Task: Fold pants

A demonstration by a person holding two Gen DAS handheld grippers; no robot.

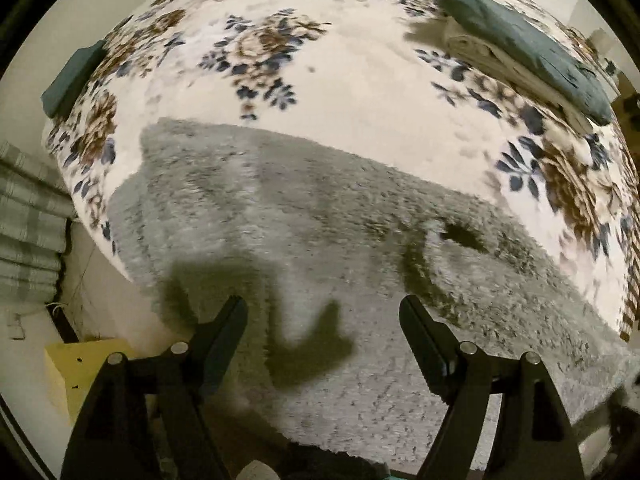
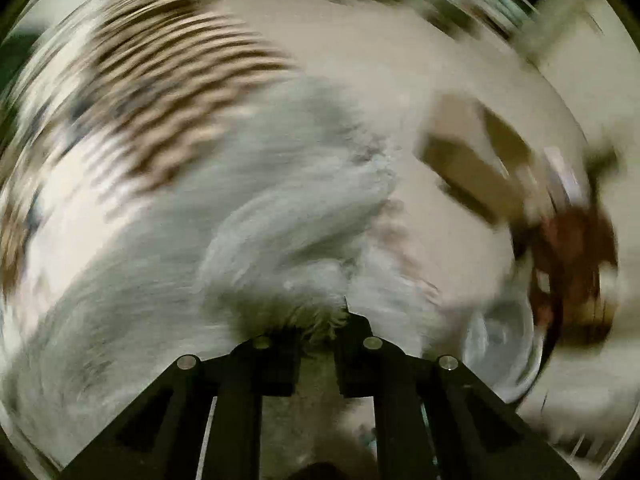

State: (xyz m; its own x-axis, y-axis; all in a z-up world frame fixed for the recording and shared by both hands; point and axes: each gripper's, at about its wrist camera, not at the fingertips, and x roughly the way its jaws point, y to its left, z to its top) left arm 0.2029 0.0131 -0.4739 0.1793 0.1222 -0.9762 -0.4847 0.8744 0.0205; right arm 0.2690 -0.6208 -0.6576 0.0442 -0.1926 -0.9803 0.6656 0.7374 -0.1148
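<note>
Fluffy grey pants [image 1: 304, 216] lie spread across a bed with a floral blanket [image 1: 360, 72]. My left gripper [image 1: 324, 312] hovers just above the near part of the pants, its jaws wide apart with only fabric below them, and its shadow falls on the fleece. In the blurred right wrist view my right gripper [image 2: 320, 320] has its fingers nearly together, pinching a tuft of the grey pants [image 2: 280, 208] fabric at the cloth's edge.
A stack of folded clothes, dark green [image 1: 532, 48] on cream, sits at the bed's far right. Another dark green item [image 1: 72, 80] lies at the left edge. A yellow box [image 1: 80, 372] is on the floor below. A brown box [image 2: 476, 160] shows blurred beyond the bed.
</note>
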